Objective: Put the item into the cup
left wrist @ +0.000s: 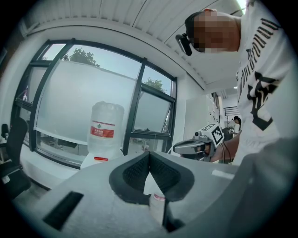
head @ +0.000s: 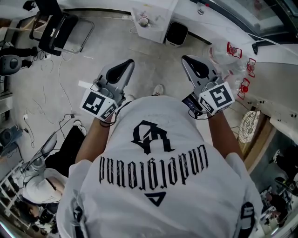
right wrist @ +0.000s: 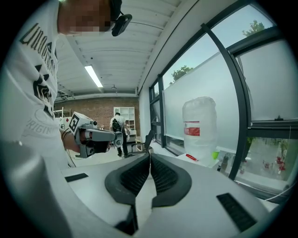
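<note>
Head view: the left gripper (head: 128, 64) and right gripper (head: 186, 59) were held up in front of a white T-shirt (head: 158, 153), over the floor (head: 93, 60), well apart from each other and touching nothing. A small round cup-like thing (head: 143, 21) was seen on a white cabinet (head: 160, 14) at the top edge. It could not be confirmed as the task's cup, and the item could not be picked out.

Left gripper view: the jaws were seen pressed together at the tips, with nothing gripped. A big water bottle (left wrist: 106, 125) was seen beyond them by the window (left wrist: 84, 93). The right gripper (left wrist: 177, 148) was seen at right.

Right gripper view: the jaws were likewise closed tip to tip on nothing. The same water bottle (right wrist: 199, 125) was seen at right, the left gripper (right wrist: 120, 138) at left, and a person (right wrist: 118, 125) stood far behind it.
</note>
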A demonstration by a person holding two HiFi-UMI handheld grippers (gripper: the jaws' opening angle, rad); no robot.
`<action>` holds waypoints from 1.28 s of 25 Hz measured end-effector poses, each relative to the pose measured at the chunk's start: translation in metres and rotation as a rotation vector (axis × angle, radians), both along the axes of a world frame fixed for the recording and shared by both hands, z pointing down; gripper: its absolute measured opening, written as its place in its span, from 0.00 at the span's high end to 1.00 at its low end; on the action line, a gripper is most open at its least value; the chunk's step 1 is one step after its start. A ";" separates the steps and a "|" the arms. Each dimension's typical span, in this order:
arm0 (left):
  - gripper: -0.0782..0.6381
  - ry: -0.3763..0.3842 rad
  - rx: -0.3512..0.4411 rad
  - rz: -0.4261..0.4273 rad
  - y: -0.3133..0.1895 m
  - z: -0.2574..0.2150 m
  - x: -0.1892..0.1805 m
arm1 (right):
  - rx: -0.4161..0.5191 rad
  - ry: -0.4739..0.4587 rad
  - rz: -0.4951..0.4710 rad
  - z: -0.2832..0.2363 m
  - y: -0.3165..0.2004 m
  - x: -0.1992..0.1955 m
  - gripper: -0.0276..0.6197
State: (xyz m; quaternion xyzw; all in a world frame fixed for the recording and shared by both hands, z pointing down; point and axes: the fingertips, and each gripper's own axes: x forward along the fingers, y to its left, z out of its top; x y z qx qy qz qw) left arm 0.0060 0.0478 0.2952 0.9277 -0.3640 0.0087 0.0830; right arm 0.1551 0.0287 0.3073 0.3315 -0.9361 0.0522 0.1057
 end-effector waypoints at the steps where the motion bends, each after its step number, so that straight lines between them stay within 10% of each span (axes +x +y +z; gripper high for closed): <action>1: 0.87 0.000 0.003 0.003 0.004 -0.001 -0.004 | 0.003 0.000 0.001 -0.001 0.006 -0.004 0.93; 32: 0.87 0.036 0.035 0.089 0.129 -0.015 -0.179 | 0.045 0.018 0.039 -0.008 0.159 -0.190 0.93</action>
